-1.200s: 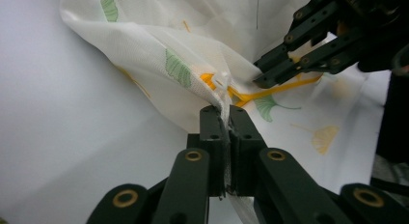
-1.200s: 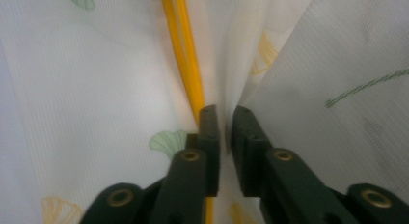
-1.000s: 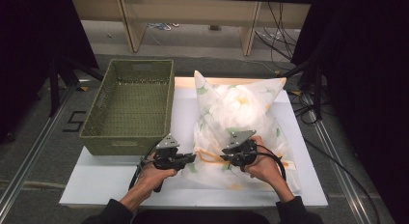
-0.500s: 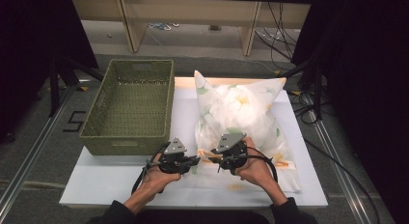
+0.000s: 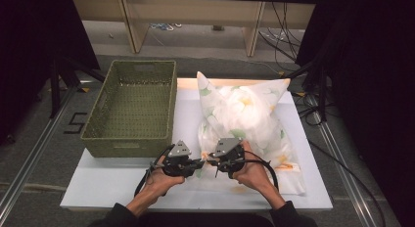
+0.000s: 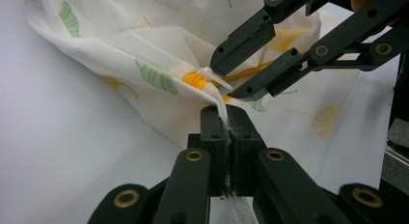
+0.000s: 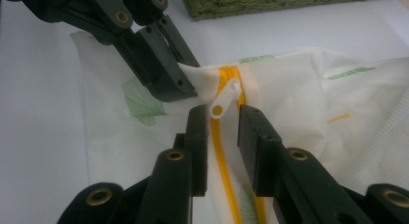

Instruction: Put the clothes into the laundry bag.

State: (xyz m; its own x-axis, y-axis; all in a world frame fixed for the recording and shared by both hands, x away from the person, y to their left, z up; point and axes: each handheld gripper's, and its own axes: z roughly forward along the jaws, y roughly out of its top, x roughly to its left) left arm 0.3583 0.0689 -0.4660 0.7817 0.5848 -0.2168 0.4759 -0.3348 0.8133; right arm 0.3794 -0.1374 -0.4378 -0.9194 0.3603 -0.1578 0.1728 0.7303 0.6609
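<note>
A pillow in a white cover (image 5: 244, 114) printed with green and yellow leaves lies on the white board (image 5: 112, 183). My left gripper (image 6: 225, 115) is shut on the cover's fabric edge at the end of the orange zipper (image 7: 224, 151). My right gripper (image 7: 224, 118) faces it from close by. Its jaws have just been closing but still stand apart. The white zipper pull (image 7: 224, 101) sits between their tips with a gap on each side. From above, both grippers (image 5: 198, 164) (image 5: 211, 163) meet at the cover's near left corner.
A green woven basket (image 5: 132, 104) stands on the left of the board, just beyond my left hand. Cables trail from both grippers. Dark frame legs and floor cables surround the board.
My right gripper has slid left along the cover's near edge until it is nose to nose with the left one. The left gripper has kept its hold and place.
</note>
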